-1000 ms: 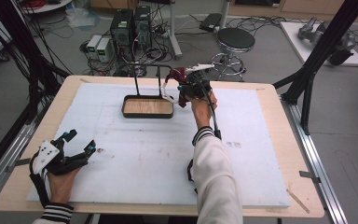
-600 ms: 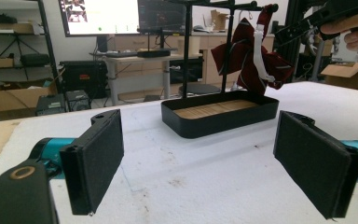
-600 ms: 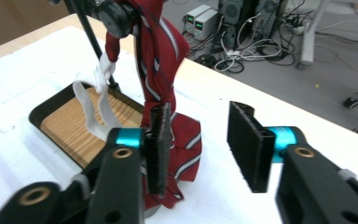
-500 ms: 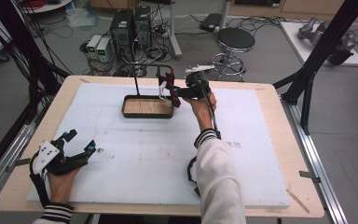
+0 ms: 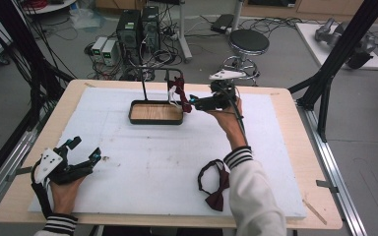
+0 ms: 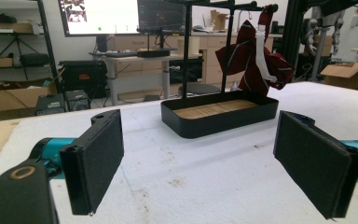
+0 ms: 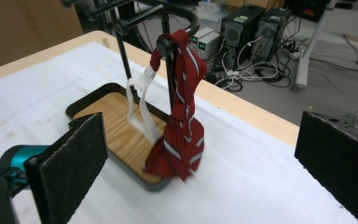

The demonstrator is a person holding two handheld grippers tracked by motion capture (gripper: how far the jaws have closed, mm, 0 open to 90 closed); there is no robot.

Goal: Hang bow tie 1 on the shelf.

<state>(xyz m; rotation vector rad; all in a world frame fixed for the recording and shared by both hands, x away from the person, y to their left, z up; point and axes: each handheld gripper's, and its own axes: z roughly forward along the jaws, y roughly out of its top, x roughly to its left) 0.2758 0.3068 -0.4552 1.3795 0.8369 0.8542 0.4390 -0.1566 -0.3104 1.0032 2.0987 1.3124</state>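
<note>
A red striped bow tie [image 7: 182,112] with a white strap [image 7: 140,103] hangs from the bar of a black stand [image 5: 156,111] that has a wooden tray base [image 7: 121,133]. The same tie [image 5: 179,93] [image 6: 256,65] hangs at the stand's right end. My right gripper [image 5: 193,101] [image 7: 200,172] is open just to the right of the tie, with nothing between its pads. A second dark red bow tie [image 5: 215,186] with a black strap lies on the white mat by the right sleeve. My left gripper [image 5: 86,153] [image 6: 200,163] rests open at the near left of the table.
A white foam mat [image 5: 142,162] covers the wooden table [image 5: 295,113]. Black frame posts [image 5: 339,54] rise at both sides. Behind the table are computers [image 5: 138,29], cables and a stool [image 5: 248,44].
The right gripper has let go of the red tie, which now hangs on the stand, and has drawn back to the right. The left gripper has not moved.
</note>
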